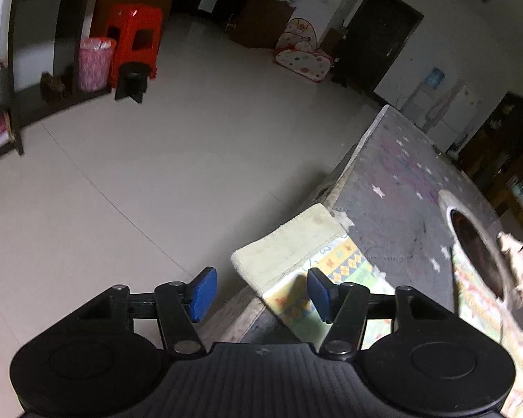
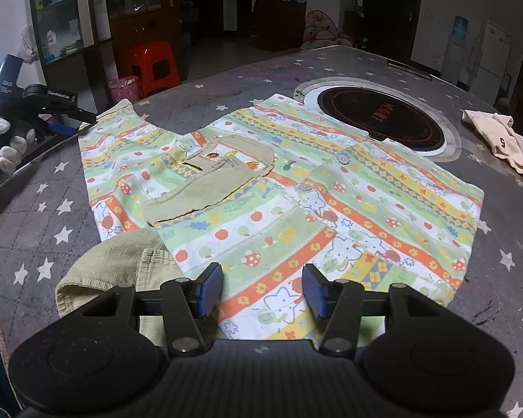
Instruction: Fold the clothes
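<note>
A child's patterned shirt [image 2: 296, 209] with fruit and star prints and olive-green cuffs lies spread flat on the grey star-print table cover [image 2: 35, 216]. My right gripper [image 2: 263, 291] is open just above the shirt's near hem, with nothing between its blue pads. My left gripper [image 1: 261, 292] is open at the table's corner, over the shirt's sleeve and its pale green cuff [image 1: 286, 244], which hangs past the edge. The left gripper also shows in the right wrist view [image 2: 83, 118], at the far-left sleeve, held by a white-gloved hand.
A round induction cooktop [image 2: 380, 115] is set into the table behind the shirt. A cream garment [image 2: 502, 139] lies at the far right. The table edge [image 1: 352, 160] drops to a tiled floor; a red stool [image 1: 136, 38] and pink bin [image 1: 96, 62] stand beyond.
</note>
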`<state>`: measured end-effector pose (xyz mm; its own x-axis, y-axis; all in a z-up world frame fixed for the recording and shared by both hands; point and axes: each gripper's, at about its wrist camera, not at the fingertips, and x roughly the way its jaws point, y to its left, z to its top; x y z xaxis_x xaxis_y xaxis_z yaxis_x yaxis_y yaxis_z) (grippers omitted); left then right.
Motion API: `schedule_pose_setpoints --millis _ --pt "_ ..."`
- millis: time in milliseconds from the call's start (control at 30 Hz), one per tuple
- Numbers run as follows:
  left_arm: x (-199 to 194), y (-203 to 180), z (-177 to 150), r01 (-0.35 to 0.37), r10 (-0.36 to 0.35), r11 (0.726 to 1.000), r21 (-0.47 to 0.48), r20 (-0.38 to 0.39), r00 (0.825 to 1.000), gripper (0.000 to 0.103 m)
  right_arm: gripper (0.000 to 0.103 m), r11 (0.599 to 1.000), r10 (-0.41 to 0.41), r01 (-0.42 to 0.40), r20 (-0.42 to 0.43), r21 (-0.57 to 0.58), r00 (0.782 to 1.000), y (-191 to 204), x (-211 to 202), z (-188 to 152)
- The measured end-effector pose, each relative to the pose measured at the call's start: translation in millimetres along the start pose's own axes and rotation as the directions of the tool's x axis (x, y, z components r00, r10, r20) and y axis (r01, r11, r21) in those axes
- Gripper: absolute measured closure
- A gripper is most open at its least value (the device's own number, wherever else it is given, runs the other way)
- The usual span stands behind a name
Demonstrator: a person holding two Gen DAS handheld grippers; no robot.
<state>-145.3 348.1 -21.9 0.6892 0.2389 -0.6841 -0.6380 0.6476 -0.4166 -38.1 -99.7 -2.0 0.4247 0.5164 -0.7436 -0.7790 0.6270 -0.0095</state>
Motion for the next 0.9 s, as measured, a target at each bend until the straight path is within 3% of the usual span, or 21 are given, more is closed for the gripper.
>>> schedule_pose_setpoints --millis 33,133,267,367,467,567,700,900 --pt "-0.6 0.6 0.1 0.013 -0.013 1.0 -0.001 0.007 1.0 0.071 0.051 1.0 -0.001 0.001 0.001 -0.001 1.0 0.4 -0.6 -0.1" --pt "-7.5 -1.4 1.3 0.03 -0.03 1.0 0.007 0.045 0.999 0.093 0.05 1.0 -0.005 0.005 0.005 0.0 1.0 0.9 -2.6 -0.4" --pt "-28.6 -20.3 2.2 0.049 -0.056 0.997 0.066 0.111 0.992 0.097 0.05 1.0 -0.005 0.005 0.012 0.003 1.0 0.5 -6.8 -1.2" --pt "-46.6 -49.0 1.9 0.115 -0.134 0.983 0.14 0.132 0.982 0.097 0.05 1.0 -0.006 0.006 0.02 0.007 1.0 -0.4 -10.1 -1.6" --pt "-63.8 -82.6 -1.6 0.225 -0.251 0.954 0.199 0.118 0.961 0.097 0.05 1.0 -0.01 0.01 0.031 0.017 0.999 -3.0 -14.0 -1.8" --pt "-76.5 -118.4 -8.2 0.345 -0.373 0.904 0.251 0.072 0.925 0.097 0.05 1.0 -0.015 0.014 0.041 0.028 0.999 -5.6 -17.9 -2.1" --pt "-82.4 -170.0 -25.0 0.504 -0.517 0.806 0.31 -0.044 0.855 0.097 0.05 0.998 -0.028 0.025 0.049 0.061 0.998 -13.5 -24.4 -5.6" --pt "-73.3 -229.3 -62.6 0.642 -0.607 0.675 0.363 -0.221 0.763 0.097 0.05 0.993 -0.053 0.047 0.052 0.112 0.997 -27.1 -33.8 -12.5"
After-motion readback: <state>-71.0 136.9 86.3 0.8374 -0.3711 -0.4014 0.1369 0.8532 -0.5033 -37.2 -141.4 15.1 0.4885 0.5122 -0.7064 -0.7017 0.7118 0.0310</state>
